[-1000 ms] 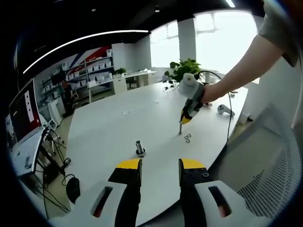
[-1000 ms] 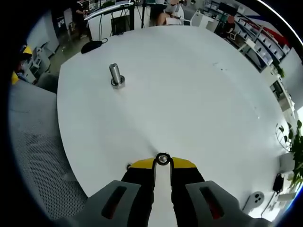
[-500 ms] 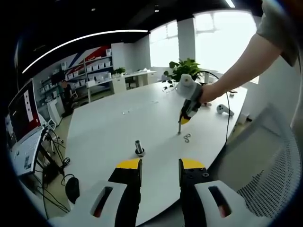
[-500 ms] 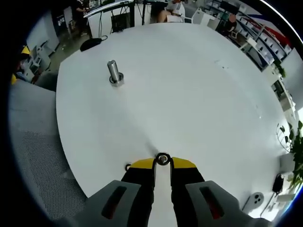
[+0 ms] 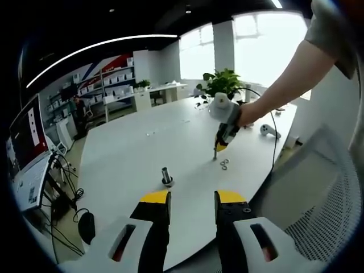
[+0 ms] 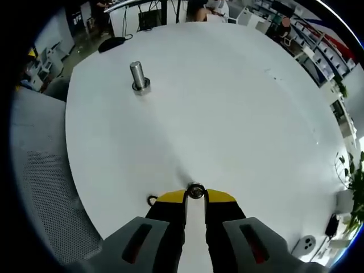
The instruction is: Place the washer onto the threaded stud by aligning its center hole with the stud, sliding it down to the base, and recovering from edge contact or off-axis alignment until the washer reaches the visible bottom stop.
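Little has moved: the right gripper (image 6: 195, 196) is still pinching the washer (image 6: 195, 191) at lower centre, lifted off the table (image 6: 227, 102) for carrying. The stud (image 6: 138, 76) waits upright at upper left, well apart. The left gripper (image 5: 192, 200) stays open and idle.

The stud (image 6: 137, 77) stands upright on the table (image 6: 239, 114), well apart from the right gripper (image 6: 195, 195); a washer (image 6: 195, 191) sits between that gripper's tips, above the table; two more washers (image 5: 224, 165) lie on the table just beside the right gripper, near the table's edge.
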Tool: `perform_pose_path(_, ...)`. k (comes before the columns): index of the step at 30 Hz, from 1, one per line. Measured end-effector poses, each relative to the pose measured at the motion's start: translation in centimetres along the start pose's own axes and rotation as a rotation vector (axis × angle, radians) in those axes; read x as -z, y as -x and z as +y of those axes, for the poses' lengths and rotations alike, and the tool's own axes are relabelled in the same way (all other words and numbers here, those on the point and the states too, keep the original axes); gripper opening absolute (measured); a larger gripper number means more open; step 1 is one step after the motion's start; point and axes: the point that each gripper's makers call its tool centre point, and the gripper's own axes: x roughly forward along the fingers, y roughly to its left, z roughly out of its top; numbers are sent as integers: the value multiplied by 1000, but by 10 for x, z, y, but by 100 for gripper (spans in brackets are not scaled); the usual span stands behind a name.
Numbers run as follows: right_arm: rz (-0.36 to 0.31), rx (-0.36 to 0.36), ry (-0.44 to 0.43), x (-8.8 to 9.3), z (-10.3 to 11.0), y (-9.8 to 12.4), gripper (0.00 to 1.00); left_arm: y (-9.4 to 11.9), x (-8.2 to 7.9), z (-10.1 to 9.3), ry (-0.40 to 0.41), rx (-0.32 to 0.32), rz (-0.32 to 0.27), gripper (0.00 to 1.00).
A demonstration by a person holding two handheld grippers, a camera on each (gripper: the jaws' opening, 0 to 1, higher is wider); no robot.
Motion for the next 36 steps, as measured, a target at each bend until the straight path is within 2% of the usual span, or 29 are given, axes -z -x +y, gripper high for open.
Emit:
perform_pose_path(7,19,-9,-4,5,-1,-13,13,-1,3,-1,-1,7,17,29)
perform_pose_path(10,41,-6,48,6,-3,-19,13,-2,4,-2,-1,13,23,29)
perform_pose_path(14,49,-22,38,5,-5,-26,13,-2,5,-2,1,13,24,28)
perform_pose_path(23,60,-39,14,8,14,-21,13,-4,6,-5,0,30,35,27)
perform_pose_path(25,61,-37,24,9,16,-21,13,-4,6,-7,1,40,37,28)
perform_pose_path(30,39,-40,-15,7,16,-19,14,-5,7,-8,-2,47,42,30)
perform_pose_path(36,46,-45,-34,10,17,-19,15,-4,5,-8,0,42,31,30)
